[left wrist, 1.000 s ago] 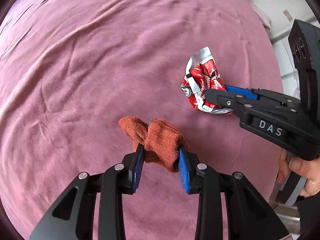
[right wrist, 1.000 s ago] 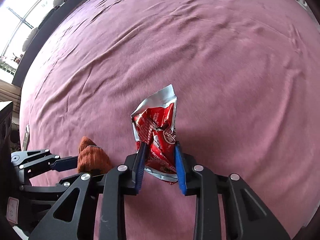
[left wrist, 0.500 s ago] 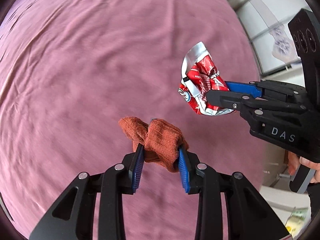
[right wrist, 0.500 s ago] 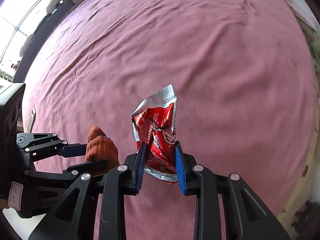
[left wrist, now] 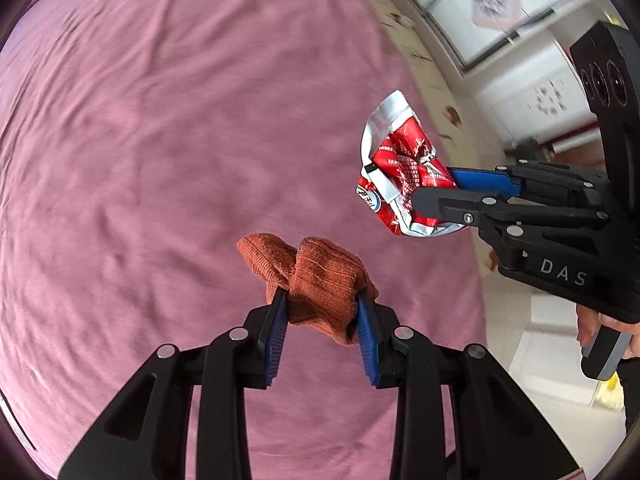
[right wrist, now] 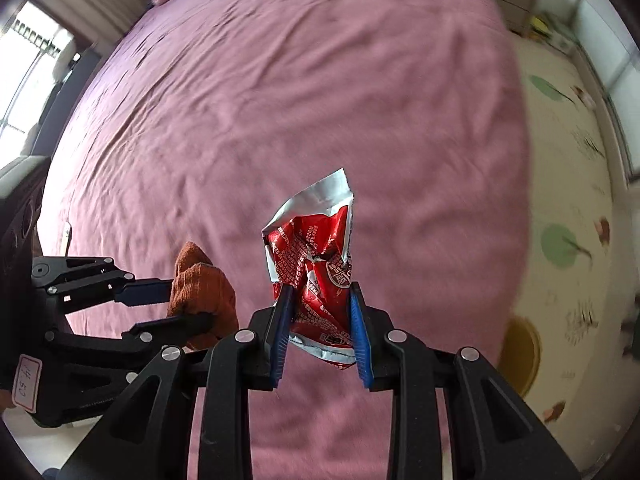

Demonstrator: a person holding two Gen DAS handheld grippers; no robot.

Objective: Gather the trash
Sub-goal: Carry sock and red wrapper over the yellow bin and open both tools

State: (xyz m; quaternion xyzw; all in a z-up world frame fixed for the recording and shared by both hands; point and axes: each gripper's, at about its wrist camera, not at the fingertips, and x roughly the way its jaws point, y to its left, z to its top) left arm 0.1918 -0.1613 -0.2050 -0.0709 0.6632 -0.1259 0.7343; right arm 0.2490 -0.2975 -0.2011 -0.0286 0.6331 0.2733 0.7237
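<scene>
My left gripper (left wrist: pixel 322 312) is shut on a bunched rust-orange knitted sock (left wrist: pixel 316 276), held in the air above the pink bedspread (left wrist: pixel 180 140). To its right my right gripper (left wrist: pixel 436 190) is shut on a crumpled red and silver snack wrapper (left wrist: pixel 400 172). In the right wrist view the snack wrapper (right wrist: pixel 316 272) stands up between the blue pads of the right gripper (right wrist: pixel 320 320), and the left gripper (right wrist: pixel 188 304) with the sock (right wrist: pixel 200 284) is at the lower left. Both grippers point steeply down.
The pink bedspread (right wrist: pixel 280 100) fills most of both views. Its edge curves down the right side, with a cream play mat (right wrist: pixel 568 208) with green and yellow spots on the floor beyond. White cabinets (left wrist: pixel 532 92) stand at the upper right, and a window (right wrist: pixel 28 60) at the far left.
Both grippers have swept sideways over the bed toward its edge, keeping their loads. The floor mat and cabinets have come into view on the right, and the views have rolled.
</scene>
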